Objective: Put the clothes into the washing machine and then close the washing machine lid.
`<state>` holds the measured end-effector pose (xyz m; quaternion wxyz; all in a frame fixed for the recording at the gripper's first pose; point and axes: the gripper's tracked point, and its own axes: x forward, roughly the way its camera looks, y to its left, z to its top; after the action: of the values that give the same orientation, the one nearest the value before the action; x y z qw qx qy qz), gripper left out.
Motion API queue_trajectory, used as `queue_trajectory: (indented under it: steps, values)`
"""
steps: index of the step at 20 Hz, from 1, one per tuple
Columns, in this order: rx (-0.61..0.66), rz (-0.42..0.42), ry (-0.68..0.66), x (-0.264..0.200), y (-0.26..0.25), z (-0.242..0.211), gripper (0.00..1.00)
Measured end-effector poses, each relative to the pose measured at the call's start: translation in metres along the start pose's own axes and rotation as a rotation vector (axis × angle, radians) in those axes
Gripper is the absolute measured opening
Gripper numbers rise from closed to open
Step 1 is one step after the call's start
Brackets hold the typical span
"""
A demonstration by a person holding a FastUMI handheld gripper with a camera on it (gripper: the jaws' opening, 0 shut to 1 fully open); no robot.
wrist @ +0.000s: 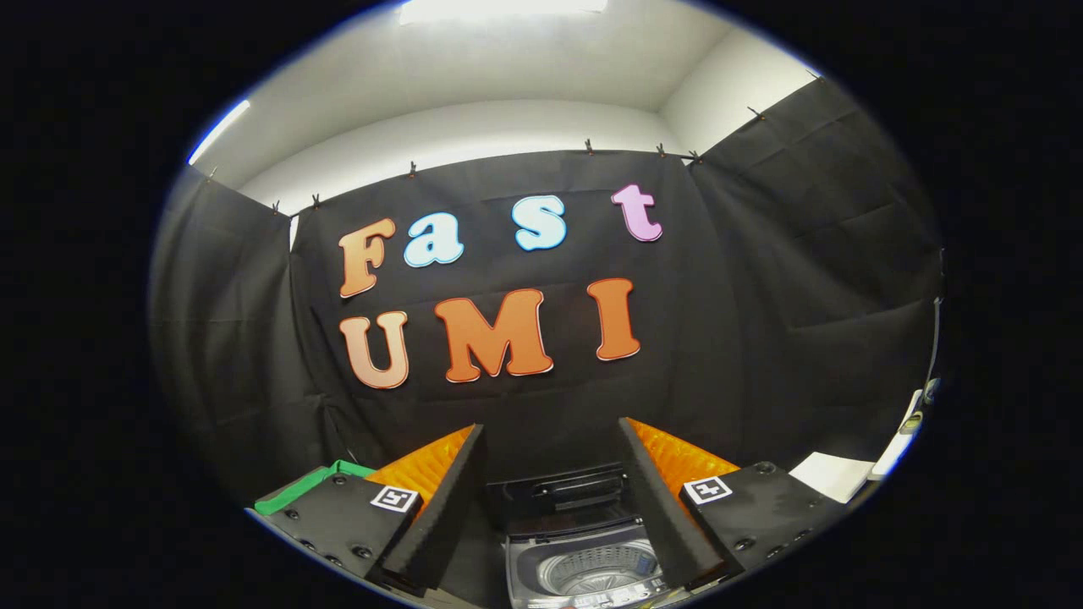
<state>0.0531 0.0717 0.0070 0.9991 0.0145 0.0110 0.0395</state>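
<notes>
While apart, fingers (550, 499) flanking washer (584, 567).

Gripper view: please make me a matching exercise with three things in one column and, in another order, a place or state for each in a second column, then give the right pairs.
Things:
1. gripper
2. washing machine
3. washing machine lid

Places or states:
A. raised, standing behind the drum opening
B. open, nothing between the fingers
C. below and between the fingers, drum visible from above

Right pairs: 1-B, 2-C, 3-A
</notes>
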Motion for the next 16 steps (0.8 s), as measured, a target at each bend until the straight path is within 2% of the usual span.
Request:
queue_trajectory:
  steps: [2, 6, 10, 13, 16]
  values:
    - [0.0, 0.063, 0.012, 0.013, 0.032, -0.002, 0.98]
    - [-0.018, 0.24, 0.035, 0.036, 0.118, -0.016, 0.98]
    - [-0.032, 0.435, 0.114, 0.033, 0.213, -0.051, 0.98]
    - [-0.045, 0.537, 0.193, 0.037, 0.273, -0.088, 0.98]
    - [-0.033, 0.618, 0.327, 0.03, 0.324, -0.139, 0.99]
